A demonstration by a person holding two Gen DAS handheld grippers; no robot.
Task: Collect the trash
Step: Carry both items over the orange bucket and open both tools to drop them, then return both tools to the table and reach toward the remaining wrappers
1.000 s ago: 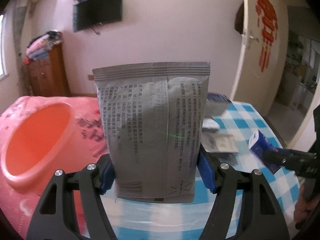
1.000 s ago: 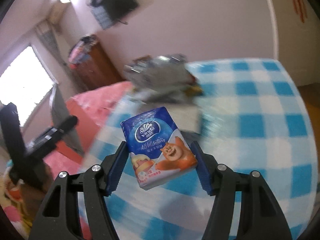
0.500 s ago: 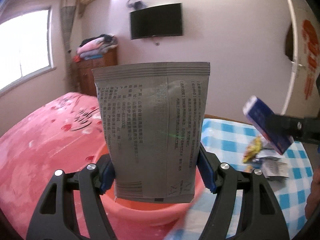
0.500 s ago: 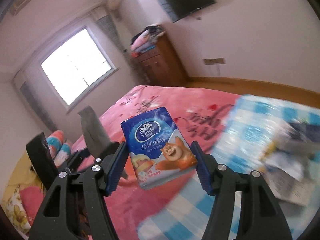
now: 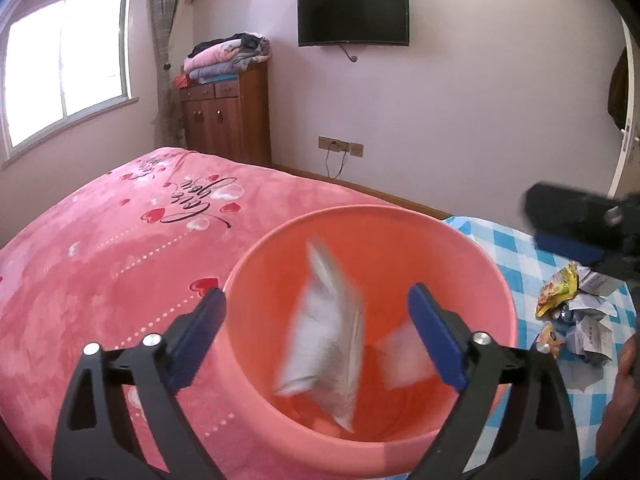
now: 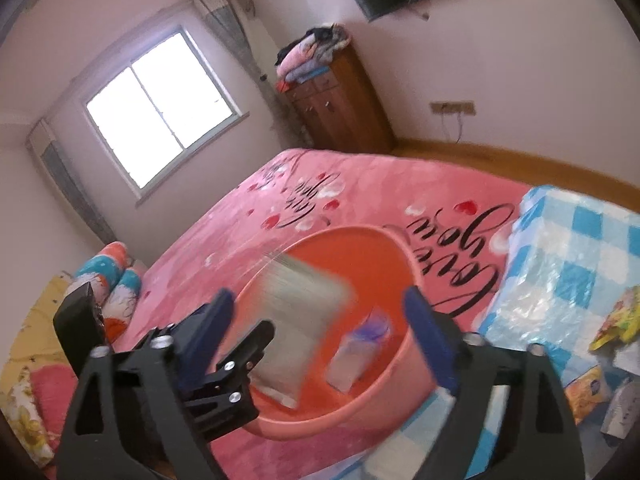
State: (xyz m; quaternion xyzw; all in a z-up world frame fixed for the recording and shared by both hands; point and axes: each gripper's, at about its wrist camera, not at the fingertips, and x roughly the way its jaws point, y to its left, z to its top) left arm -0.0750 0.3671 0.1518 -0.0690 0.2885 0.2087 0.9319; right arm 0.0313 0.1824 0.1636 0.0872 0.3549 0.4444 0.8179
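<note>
Both tools hang above the pink basin [image 5: 496,280]. In the left wrist view my left tool [image 5: 316,336] fills the lower middle of the frame, its jaws opening and the pads clear of anything; the grey pouch [image 5: 328,344] sits blurred between them, loose, inside the basin. In the right wrist view my right tool [image 6: 320,340] is likewise opening, pads touching nothing, and the tissue pack [image 6: 356,352] shows as a pale blue-topped smear lower in the basin, right of the pouch [image 6: 300,320]. Print on both is too blurred to read.

Readable writing is scarce: black script on the pink bedspread [image 5: 120,248] at centre left, looping letters beside red hearts, something like "love you". The basin rests on the bed at the edge of the blue-checked table [image 5: 516,252], rim just beside the cloth. More wrappers [image 5: 576,312] lie on the table at the right edge of the frame, a yellow one among them, labels too small to make out. My left tool's black body [image 6: 208,368] crowds the lower left of the right wrist view; the bedspread beyond the basin lies bare.
</note>
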